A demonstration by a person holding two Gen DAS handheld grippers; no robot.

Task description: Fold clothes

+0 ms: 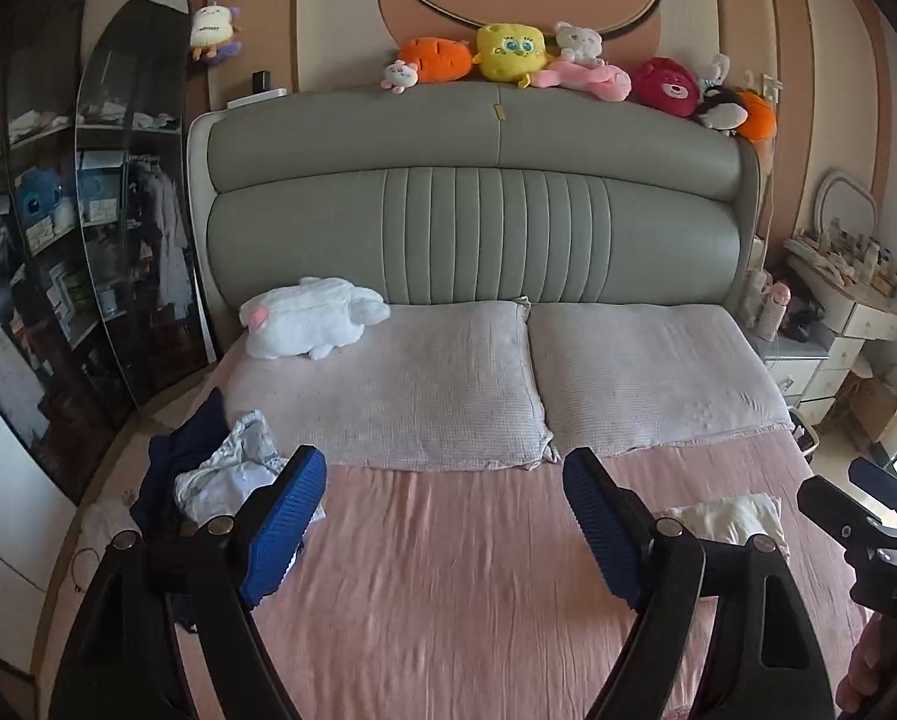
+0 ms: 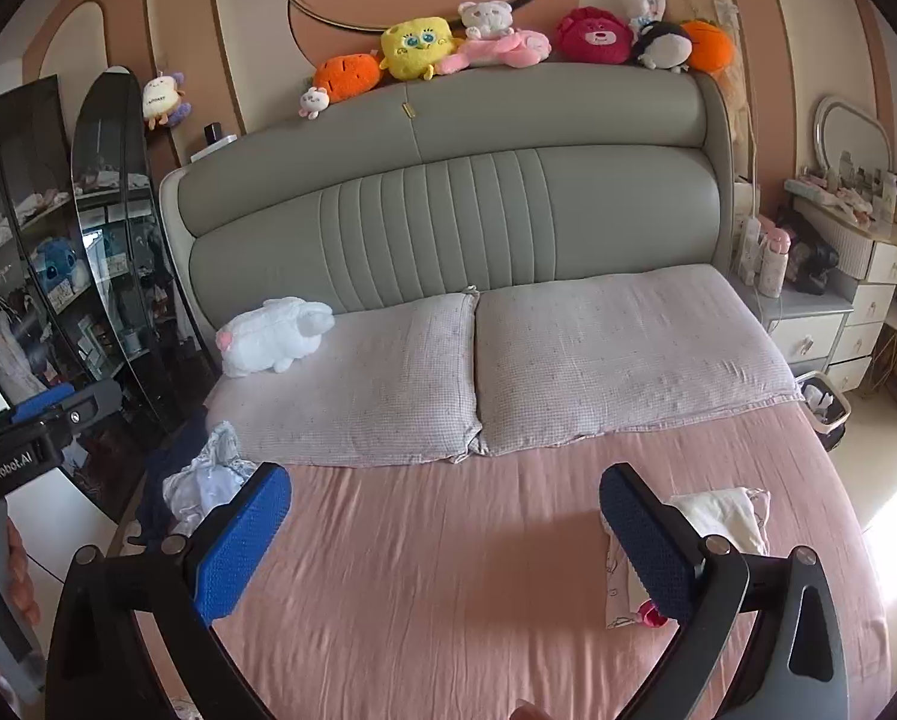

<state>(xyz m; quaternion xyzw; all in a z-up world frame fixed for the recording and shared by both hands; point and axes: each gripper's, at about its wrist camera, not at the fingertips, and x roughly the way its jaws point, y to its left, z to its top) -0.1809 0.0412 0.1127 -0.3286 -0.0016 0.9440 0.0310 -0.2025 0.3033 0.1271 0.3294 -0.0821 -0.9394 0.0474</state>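
Note:
A heap of unfolded clothes, dark navy and pale blue-white, lies at the bed's left edge; it also shows in the right wrist view. A folded cream and pink-white garment lies on the pink sheet at the right; it shows in the right wrist view just behind the right finger. My left gripper is open and empty above the sheet. My right gripper is open and empty above the sheet; its body shows at the right edge of the left wrist view.
Two pale pillows lie against the grey headboard, with a white plush toy on the left one. Several plush toys line the headboard top. A glass wardrobe stands left, a dressing table right.

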